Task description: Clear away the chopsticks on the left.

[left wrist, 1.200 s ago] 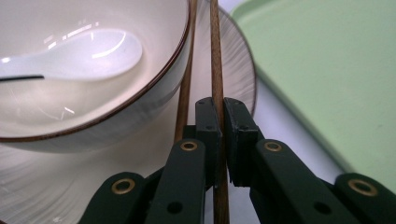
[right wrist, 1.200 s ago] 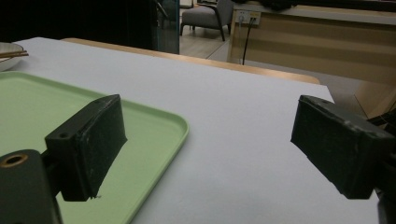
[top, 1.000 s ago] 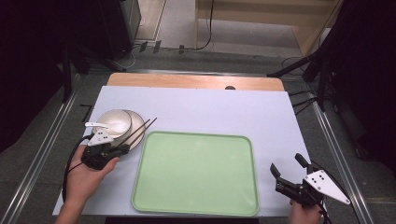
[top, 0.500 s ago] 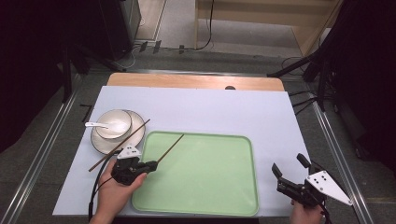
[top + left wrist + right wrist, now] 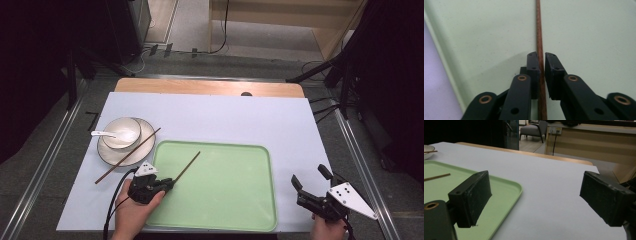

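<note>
A wooden chopstick (image 5: 186, 166) is pinched near one end by the left gripper (image 5: 169, 184), low over the left part of a pale green tray (image 5: 250, 210) on a white-covered table (image 5: 225, 115). In the left gripper view the chopstick (image 5: 539, 37) is seen running straight out from between the two black jaws, along the gripper's own line; the jaws have just been opening a little, and a thin gap now shows on one side while the other pad lies against the wood. From above, the stick's long axis slants from the gripper up and to the right across the tray, its free end well inside the rim. A second chopstick (image 5: 127, 156) is seen resting across the rim of a plate (image 5: 107, 155) beside the tray's far left corner, roughly parallel to the first; a white bowl (image 5: 122, 132) with a white spoon (image 5: 102, 134) is stacked on that plate. The right gripper (image 5: 312, 186) is held off the tray's right edge with its jaws spread wide and nothing between them, well apart from both sticks. The left hand is by far the nearer to the second chopstick, which lies up and to the left of it, so that reach is judged likeliest once this one is laid down.
</note>
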### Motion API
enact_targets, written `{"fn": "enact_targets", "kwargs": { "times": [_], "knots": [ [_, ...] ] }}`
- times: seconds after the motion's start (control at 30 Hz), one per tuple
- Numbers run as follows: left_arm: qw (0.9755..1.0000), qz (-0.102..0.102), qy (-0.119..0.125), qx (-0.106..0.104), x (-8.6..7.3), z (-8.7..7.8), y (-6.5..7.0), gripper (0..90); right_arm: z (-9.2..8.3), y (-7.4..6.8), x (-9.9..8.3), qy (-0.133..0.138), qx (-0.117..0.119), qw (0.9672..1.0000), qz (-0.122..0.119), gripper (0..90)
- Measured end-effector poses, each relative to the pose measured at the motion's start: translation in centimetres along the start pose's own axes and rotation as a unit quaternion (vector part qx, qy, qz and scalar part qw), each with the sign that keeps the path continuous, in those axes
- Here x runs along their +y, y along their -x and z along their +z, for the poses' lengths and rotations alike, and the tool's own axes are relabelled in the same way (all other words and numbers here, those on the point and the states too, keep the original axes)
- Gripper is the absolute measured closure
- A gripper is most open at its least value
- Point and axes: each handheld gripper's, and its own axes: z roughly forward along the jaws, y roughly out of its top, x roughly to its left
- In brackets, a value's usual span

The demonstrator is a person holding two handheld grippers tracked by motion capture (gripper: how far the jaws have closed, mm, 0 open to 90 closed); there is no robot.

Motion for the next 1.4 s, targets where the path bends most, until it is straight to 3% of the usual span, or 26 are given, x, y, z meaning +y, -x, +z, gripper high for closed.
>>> {"fn": "enact_targets", "kwargs": {
  "times": [0.07,0.17,0.23,0.33,0.43,0.47,0.6,0.7,0.8,0.87,1.07,1.33,1.4],
  "knots": [
    [0.9999,0.012,0.001,0.009,-0.1,0.0,0.3,81.1,0.1,0.0,0.0,0.000,0.001,1.0000,0.000,10.1],
    [1.0000,0.008,0.001,0.001,0.0,-0.1,0.1,78.0,0.1,-0.1,0.0,-0.001,0.002,1.0000,-0.002,10.1],
    [0.9999,0.010,0.002,0.010,0.1,-0.1,0.1,73.1,0.1,-0.1,0.0,-0.001,0.001,1.0000,-0.002,10.1],
    [0.9996,0.013,0.022,0.009,0.8,-0.2,0.0,72.9,0.0,0.0,0.0,0.000,0.000,1.0000,0.001,10.1],
    [0.9988,0.028,0.039,0.008,2.0,0.1,0.8,80.4,0.2,0.1,-0.1,-0.002,0.000,1.0000,0.003,10.1],
    [0.9984,0.042,0.038,0.008,2.5,0.4,1.2,80.4,0.2,0.1,-0.1,-0.002,-0.001,1.0000,0.003,10.1],
    [0.9979,0.064,0.012,0.007,3.7,2.6,2.0,89.5,0.3,0.0,-0.1,-0.005,0.000,1.0000,0.002,10.1],
    [0.9981,0.062,0.002,0.004,3.8,3.3,1.7,90.0,0.3,0.0,-0.2,-0.006,0.001,1.0000,0.002,10.1],
    [0.9977,0.063,-0.006,0.023,3.8,3.7,1.2,90.0,0.3,0.0,-0.3,-0.007,0.001,1.0000,0.003,10.1],
    [0.9975,0.058,-0.006,0.039,3.8,3.4,0.6,90.0,0.4,0.1,-0.3,-0.007,0.000,1.0000,0.002,10.1],
    [0.9976,0.035,-0.003,0.059,3.4,2.2,-1.3,90.0,0.4,-0.1,-0.2,-0.007,0.000,1.0000,0.000,10.1],
    [0.9975,0.014,0.004,0.069,2.6,1.0,-2.9,90.0,0.3,-0.1,-0.2,-0.006,0.000,1.0000,-0.001,10.1],
    [0.9981,0.006,0.008,0.061,2.4,0.7,-3.3,90.0,0.3,0.0,-0.2,-0.007,0.000,1.0000,0.000,10.1]
  ]
}}
